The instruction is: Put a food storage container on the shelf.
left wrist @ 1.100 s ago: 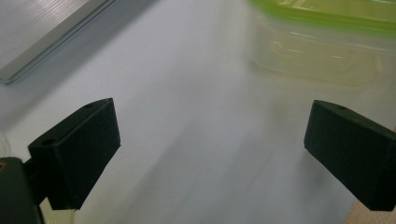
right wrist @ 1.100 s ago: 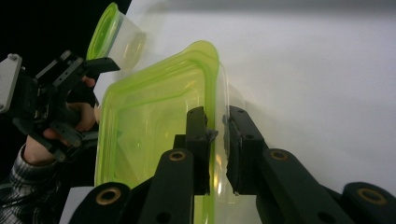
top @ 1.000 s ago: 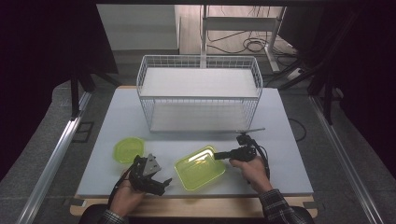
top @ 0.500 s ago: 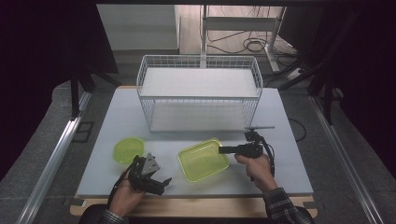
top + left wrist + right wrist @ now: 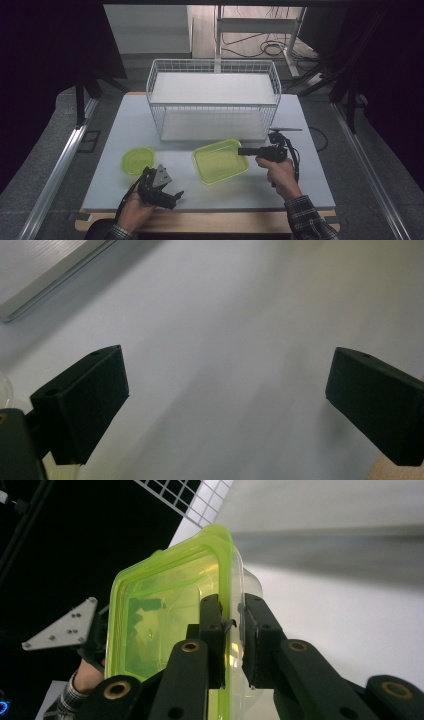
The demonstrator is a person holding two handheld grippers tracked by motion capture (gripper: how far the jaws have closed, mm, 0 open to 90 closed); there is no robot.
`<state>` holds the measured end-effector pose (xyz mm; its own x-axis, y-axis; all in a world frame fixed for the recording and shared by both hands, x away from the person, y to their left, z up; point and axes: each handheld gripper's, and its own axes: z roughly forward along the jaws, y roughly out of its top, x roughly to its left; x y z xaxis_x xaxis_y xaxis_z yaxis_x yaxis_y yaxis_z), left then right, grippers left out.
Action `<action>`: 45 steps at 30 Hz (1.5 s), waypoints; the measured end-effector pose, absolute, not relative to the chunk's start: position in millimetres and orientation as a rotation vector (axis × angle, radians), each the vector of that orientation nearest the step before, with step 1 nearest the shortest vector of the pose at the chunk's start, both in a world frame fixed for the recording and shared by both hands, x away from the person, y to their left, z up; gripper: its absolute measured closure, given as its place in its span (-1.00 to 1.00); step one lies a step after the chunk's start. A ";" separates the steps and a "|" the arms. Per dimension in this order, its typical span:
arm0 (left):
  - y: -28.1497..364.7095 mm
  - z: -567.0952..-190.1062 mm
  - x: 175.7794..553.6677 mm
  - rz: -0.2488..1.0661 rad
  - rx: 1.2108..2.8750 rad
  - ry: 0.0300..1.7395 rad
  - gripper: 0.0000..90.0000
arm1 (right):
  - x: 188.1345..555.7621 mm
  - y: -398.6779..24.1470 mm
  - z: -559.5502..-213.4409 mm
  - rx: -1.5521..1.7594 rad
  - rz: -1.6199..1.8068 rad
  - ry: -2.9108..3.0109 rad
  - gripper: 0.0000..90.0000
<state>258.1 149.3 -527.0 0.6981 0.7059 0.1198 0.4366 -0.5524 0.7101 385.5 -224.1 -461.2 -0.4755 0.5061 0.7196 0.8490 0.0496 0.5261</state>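
High view | my right tongs (image 5: 242, 150) pinch the green container (image 5: 220, 161) by its right rim, clear of the table (image 5: 310, 195) | wire basket (image 5: 212, 100) just beyond | left tongs (image 5: 172, 196) spread, idle, farther.

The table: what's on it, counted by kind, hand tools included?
Green containers: 2, a square tub pinched at its rim by the right gripper, and a round bowl.
White wire racks: 1.
Grippers: 2, counting the left gripper, open above bare table.
Total: 5.
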 end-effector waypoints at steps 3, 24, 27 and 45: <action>148.9 -527.3 258.1 0.521 2.240 0.869 -0.92 | 387.7 -223.7 -451.5 -1.364 -1.420 -1.989 0.77; 150.5 -525.9 258.8 0.468 2.207 0.878 -0.94 | 401.1 -218.4 -393.9 -1.340 -1.539 -1.989 0.77; 150.4 -526.0 258.9 0.462 2.205 0.877 -0.95 | 404.9 -217.8 -384.5 -1.346 -1.551 -1.996 0.77; 151.2 -526.3 259.1 0.472 2.204 0.877 -0.95 | 423.1 -211.1 -343.3 -1.355 -1.633 -1.971 0.77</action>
